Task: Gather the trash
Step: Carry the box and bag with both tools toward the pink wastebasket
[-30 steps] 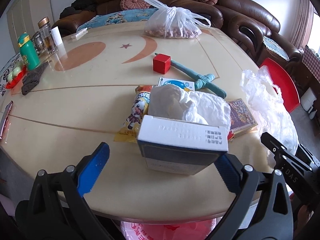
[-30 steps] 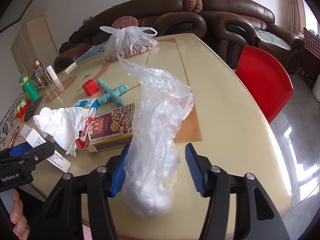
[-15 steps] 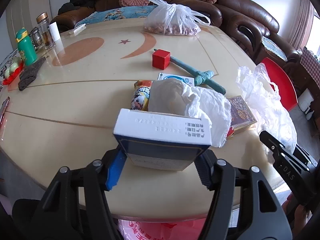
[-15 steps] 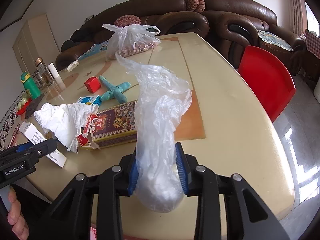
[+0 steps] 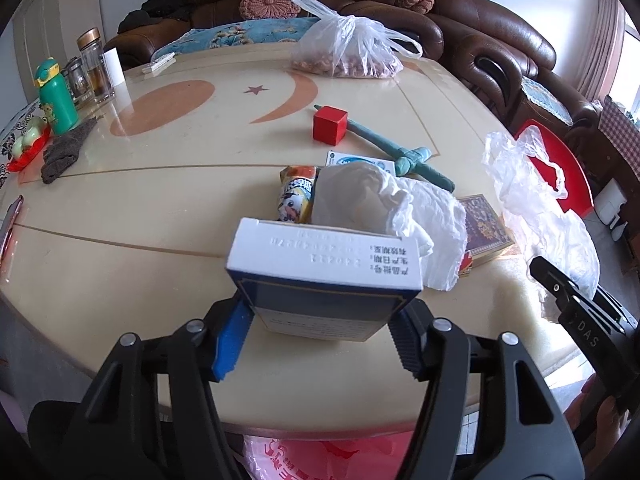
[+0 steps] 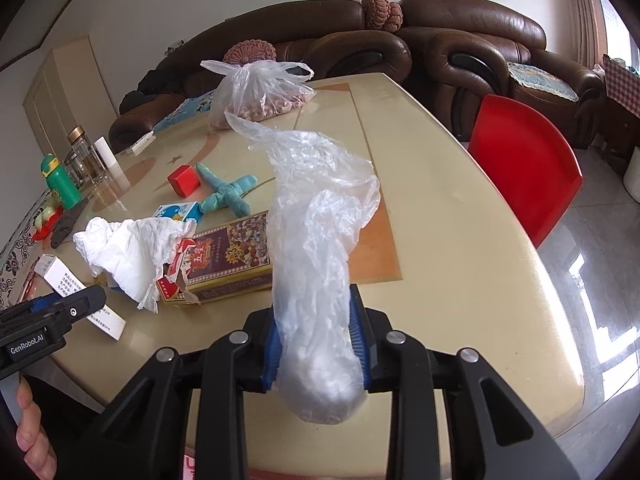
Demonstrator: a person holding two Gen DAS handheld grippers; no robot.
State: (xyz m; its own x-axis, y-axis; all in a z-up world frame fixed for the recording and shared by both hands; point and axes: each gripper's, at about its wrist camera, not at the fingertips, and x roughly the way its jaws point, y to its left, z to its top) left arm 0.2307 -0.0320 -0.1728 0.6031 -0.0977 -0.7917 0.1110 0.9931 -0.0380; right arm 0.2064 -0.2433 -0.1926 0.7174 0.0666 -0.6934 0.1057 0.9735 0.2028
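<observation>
My left gripper (image 5: 320, 332) is shut on a white and blue box (image 5: 324, 264), held just above the near edge of the beige table (image 5: 180, 184). Behind the box lie a crumpled white tissue (image 5: 384, 208) and a snack wrapper (image 5: 296, 196). My right gripper (image 6: 316, 340) has its jaws closing on the lower end of a clear plastic bag (image 6: 320, 220), and both blue pads press its sides. The bag stands up loosely from the fingers over the table's front edge. A torn purple and gold carton (image 6: 228, 256) lies left of it.
Farther back are a small blue and white carton (image 6: 178, 212), a red cube (image 5: 330, 124), a teal cross-shaped toy (image 5: 404, 156) and a tied bag of nuts (image 5: 348, 56). A green bottle (image 5: 56, 100) and jars stand far left. A red chair (image 6: 524, 168) is on the right. A pink bag (image 5: 320, 456) hangs below the table edge.
The left jaws closed from wide open onto the white and blue box and tilted it up. The right jaws narrowed from beside the clear plastic bag to squeezing it.
</observation>
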